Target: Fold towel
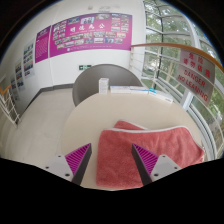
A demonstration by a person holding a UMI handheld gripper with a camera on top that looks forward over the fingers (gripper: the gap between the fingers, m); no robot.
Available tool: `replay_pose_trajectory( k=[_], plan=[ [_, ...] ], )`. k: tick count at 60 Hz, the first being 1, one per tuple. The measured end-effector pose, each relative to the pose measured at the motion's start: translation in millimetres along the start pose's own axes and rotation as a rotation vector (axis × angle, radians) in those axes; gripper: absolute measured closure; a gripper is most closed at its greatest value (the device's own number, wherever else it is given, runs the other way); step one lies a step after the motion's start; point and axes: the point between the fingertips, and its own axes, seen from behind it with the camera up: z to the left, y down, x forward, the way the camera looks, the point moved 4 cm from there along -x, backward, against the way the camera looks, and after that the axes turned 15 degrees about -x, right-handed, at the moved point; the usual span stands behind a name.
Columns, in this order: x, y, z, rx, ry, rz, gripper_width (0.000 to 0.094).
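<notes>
Salmon-red terry, the towel (pixel 138 155) lies on a pale round table (pixel 100 115), spreading from between the fingers toward 3 o'clock. The gripper (pixel 112 166) stands with jaws wide, its pink-striped pads (pixel 79 158) flanking the towel's near part; whether either pad presses the cloth cannot be told. Beyond, at 12 o'clock, a grey round table (pixel 95 82) sits with a small white item on the pale table's far edge. Magenta posters (pixel 85 35) cover the far wall; a glass railing (pixel 185 75) runs at 2 o'clock.
</notes>
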Motion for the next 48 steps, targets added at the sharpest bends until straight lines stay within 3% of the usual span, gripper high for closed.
replay_pose_trajectory(
  k=[4, 7, 11, 15, 17, 27, 39, 48],
  plan=[
    [21.3, 9.4, 0.2, -0.013, -0.008, 0.037, 0.0163],
    [29.9, 0.7, -3.6, -0.037, -0.007, 0.001, 0.024],
    [31.9, -1.5, -3.8, -0.1, -0.012, 0.001, 0.0463],
    [36.2, -3.2, -7.2, -0.112, -0.001, 0.012, 0.0781],
    [35.6, -2.1, -13.1, -0.1, 0.018, 0.017, 0.0856],
    [24.7, -16.5, 0.8, -0.027, -0.069, 0.026, 0.0883],
    [-48.2, -116.2, 21.6, 0.191, -0.272, -0.168, 0.0883],
    [-71.4, -142.4, -30.1, 0.249, -0.238, -0.238, 0.0884]
  ],
)
